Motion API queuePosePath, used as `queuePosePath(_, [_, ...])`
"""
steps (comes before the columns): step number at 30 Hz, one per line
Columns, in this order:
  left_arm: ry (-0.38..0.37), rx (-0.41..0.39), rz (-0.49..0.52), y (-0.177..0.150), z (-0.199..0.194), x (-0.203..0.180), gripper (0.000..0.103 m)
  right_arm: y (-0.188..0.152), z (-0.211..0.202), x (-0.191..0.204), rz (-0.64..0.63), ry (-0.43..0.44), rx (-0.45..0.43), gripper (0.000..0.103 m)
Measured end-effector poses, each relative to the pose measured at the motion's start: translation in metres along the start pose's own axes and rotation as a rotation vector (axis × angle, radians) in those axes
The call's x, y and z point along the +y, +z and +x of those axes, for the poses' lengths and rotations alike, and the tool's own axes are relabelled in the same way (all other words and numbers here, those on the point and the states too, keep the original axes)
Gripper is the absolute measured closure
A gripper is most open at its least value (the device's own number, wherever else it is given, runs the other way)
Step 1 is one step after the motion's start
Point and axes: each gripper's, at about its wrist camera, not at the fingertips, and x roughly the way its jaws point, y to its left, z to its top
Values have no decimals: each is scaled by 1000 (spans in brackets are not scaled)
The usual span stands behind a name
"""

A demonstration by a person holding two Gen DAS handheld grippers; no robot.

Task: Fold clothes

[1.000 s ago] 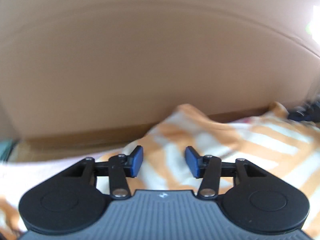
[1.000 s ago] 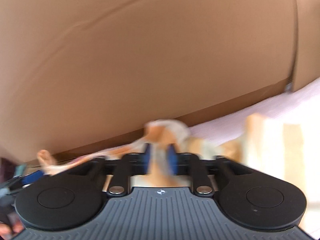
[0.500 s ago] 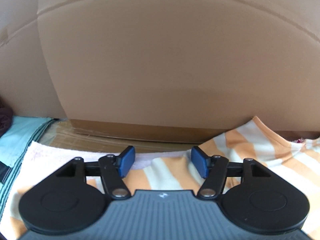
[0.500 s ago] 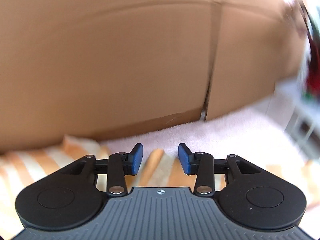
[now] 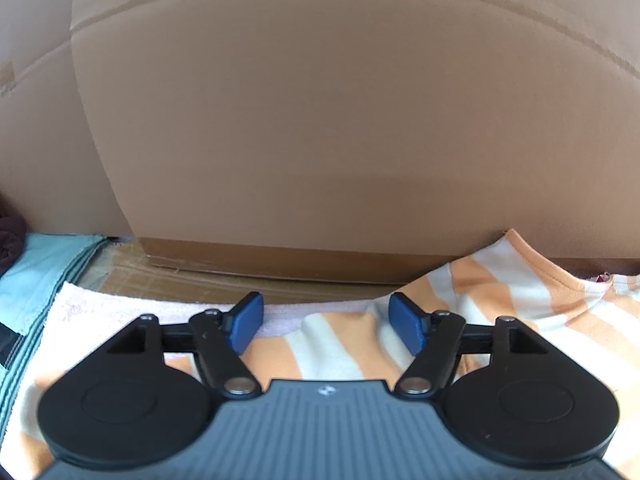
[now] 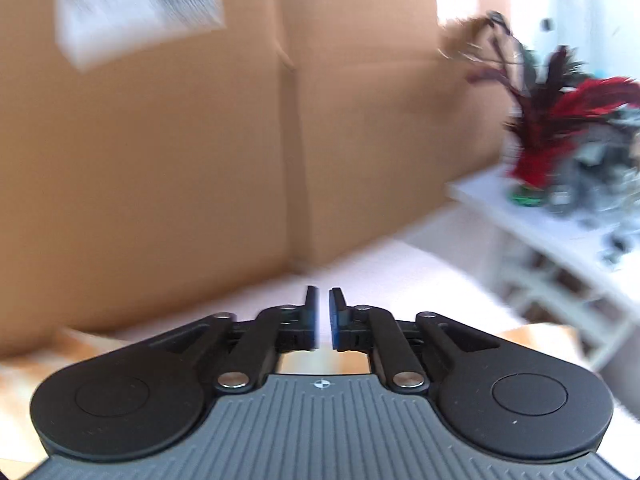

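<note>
Orange-and-white striped shirt (image 5: pixel 340 344) lies flat on a pale towel (image 5: pixel 100 304), spreading from beneath the left gripper (image 5: pixel 326 322) out toward 3 o'clock, its collar edge reaching the cardboard box (image 5: pixel 320 120) at 1 o'clock. The left jaws are opening, wide apart, cloth under the gap but not pinched. The right gripper (image 6: pixel 324 320) has its jaws closing, a narrow gap left, nothing between them; shirt shows at its 8 and 4 o'clock.
</note>
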Motion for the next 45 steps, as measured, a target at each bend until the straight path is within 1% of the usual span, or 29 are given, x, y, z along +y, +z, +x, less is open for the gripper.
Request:
queuePosePath(1, [0, 1, -1, 0, 1, 0, 30, -6, -6, 13, -30, 25, 24, 75])
queuePosePath(2, [-1, 1, 0, 1, 1, 0, 30, -14, -12, 27, -65, 46, 50, 63])
queuePosePath(3, [-1, 1, 1, 1, 1, 0, 29, -21, -18, 41, -100, 68, 76, 59])
queuePosePath(5, [-3, 3, 3, 1, 1, 0, 27, -44, -24, 56, -243, 16, 90, 58])
queuePosePath(7, [-6, 3, 3, 1, 1, 1, 25, -58, -21, 59, -312, 8, 34, 60])
queuePosePath(9, [-8, 5, 1, 2, 1, 3, 25, -54, -21, 53, -266, 21, 32, 103])
queuePosePath(10, [-8, 5, 0, 2, 0, 4, 25, -57, -19, 53, -223, -20, 25, 103])
queuePosePath(12, [-8, 7, -1, 2, -1, 6, 24, -46, 0, 29, -113, -39, 33, 103])
queuePosePath(15, [-16, 10, -14, 3, 0, 9, 23, -40, 6, 6, -12, -58, 25, 103])
queuePosePath(17, [-29, 10, -25, 4, 0, 13, 22, -40, 7, 5, 9, -90, 15, 103])
queuePosePath(20, [-53, 4, -40, 5, 2, 16, 22, -43, 12, 7, 24, -33, 10, 92])
queuePosePath(21, [-54, 4, -36, 6, 0, 16, 22, -42, 13, 8, 29, -13, 10, 92])
queuePosePath(23, [-54, 6, -25, 6, -3, 16, 32, -41, 13, 6, 44, 26, 8, 92])
queuePosePath(24, [-77, -3, -23, 4, -18, 18, 43, -40, 7, 6, 50, 42, 8, 93])
queuePosePath(25, [-106, -13, -22, 2, -35, 21, 45, -38, 1, 6, 55, 59, 7, 93])
queuePosePath(26, [-134, -24, -21, 0, -53, 23, 43, -37, -5, 6, 60, 75, 7, 93])
queuePosePath(28, [-213, -45, -40, -12, -97, 33, 25, -41, -35, 12, 21, 180, -31, 92])
queuePosePath(29, [-230, -38, -37, -14, -103, 18, 24, -47, -50, 15, -18, 213, -43, 90])
queuePosePath(31, [-262, -13, -19, -19, -108, -9, 23, -61, -76, 21, -97, 247, -58, 78])
queuePosePath(32, [-272, 8, -7, -32, -119, -2, 22, -70, -87, 23, -143, 243, -52, 74])
queuePosePath(34, [-288, 56, 7, -57, -139, 9, 21, -90, -104, 21, -219, 238, -24, 74])
queuePosePath(35, [-300, 92, -2, -68, -141, 9, 21, -98, -110, 17, -225, 251, 0, 73])
queuePosePath(36, [-319, 121, -19, -89, -151, 10, 21, -105, -115, 13, -228, 265, 24, 71])
queuePosePath(38, [-346, 104, -15, -109, -148, 7, 18, -116, -123, 2, -203, 316, 83, 69])
queuePosePath(39, [-359, 92, -10, -117, -146, 5, 19, -119, -125, -4, -171, 354, 118, 69])
queuePosePath(40, [-384, 88, -12, -117, -137, 1, 20, -123, -128, -10, -140, 392, 153, 69])
queuePosePath(41, [-415, 91, -13, -112, -142, 2, 21, -126, -128, -15, -112, 418, 175, 69])
queuePosePath(44, [-429, 61, 60, -115, -155, -11, 28, -133, -131, -18, -86, 425, 161, 70])
queuePosePath(45, [-428, 52, 78, -117, -163, -13, 38, -135, -131, -19, -78, 427, 156, 70])
